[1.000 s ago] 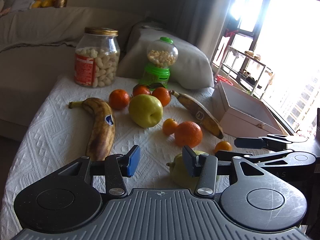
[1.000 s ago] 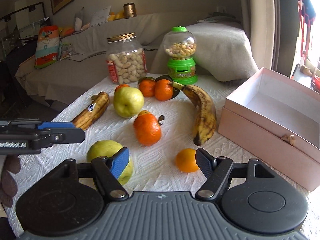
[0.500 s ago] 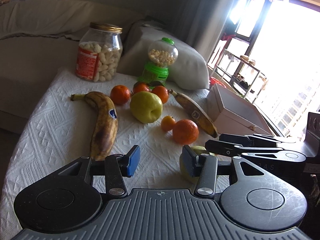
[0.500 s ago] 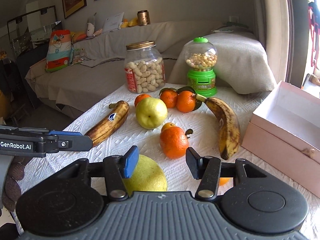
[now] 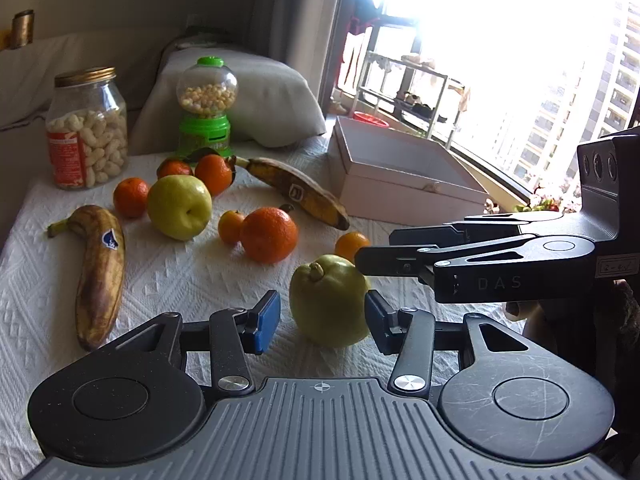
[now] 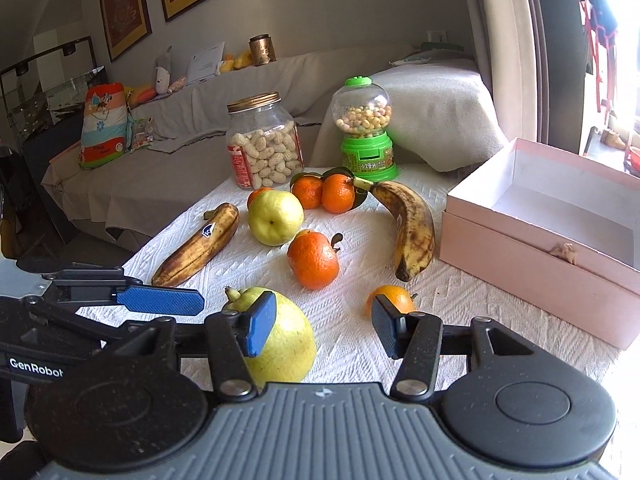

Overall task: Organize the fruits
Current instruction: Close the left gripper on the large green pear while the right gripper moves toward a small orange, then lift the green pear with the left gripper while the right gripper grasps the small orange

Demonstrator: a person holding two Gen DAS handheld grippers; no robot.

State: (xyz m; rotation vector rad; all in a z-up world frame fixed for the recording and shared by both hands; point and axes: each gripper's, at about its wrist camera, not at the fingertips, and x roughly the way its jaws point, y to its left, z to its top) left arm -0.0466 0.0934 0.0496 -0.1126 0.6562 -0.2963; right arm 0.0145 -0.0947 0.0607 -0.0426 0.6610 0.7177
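Observation:
A green pear (image 5: 329, 300) lies on the white cloth near the front, also in the right wrist view (image 6: 280, 340). My left gripper (image 5: 320, 316) is open with the pear between its blue pads, apart from them. My right gripper (image 6: 320, 326) is open beside the pear, a small orange (image 6: 390, 298) just beyond its right pad. Further back lie two spotted bananas (image 6: 198, 244) (image 6: 414, 228), a yellow-green apple (image 6: 275, 217), a large orange (image 6: 313, 259) and several mandarins (image 6: 324, 192). An open pink box (image 6: 540, 232) stands at the right.
A peanut jar (image 6: 264, 140) and a green candy dispenser (image 6: 366, 132) stand at the back of the table. A covered sofa (image 6: 160, 152) lies behind. The window is to the right. The right gripper's arm (image 5: 500, 264) crosses the left wrist view.
The left gripper has swung right and opened wider, so the pear now sits between its pads. The right gripper opened wider and shifted right of the pear.

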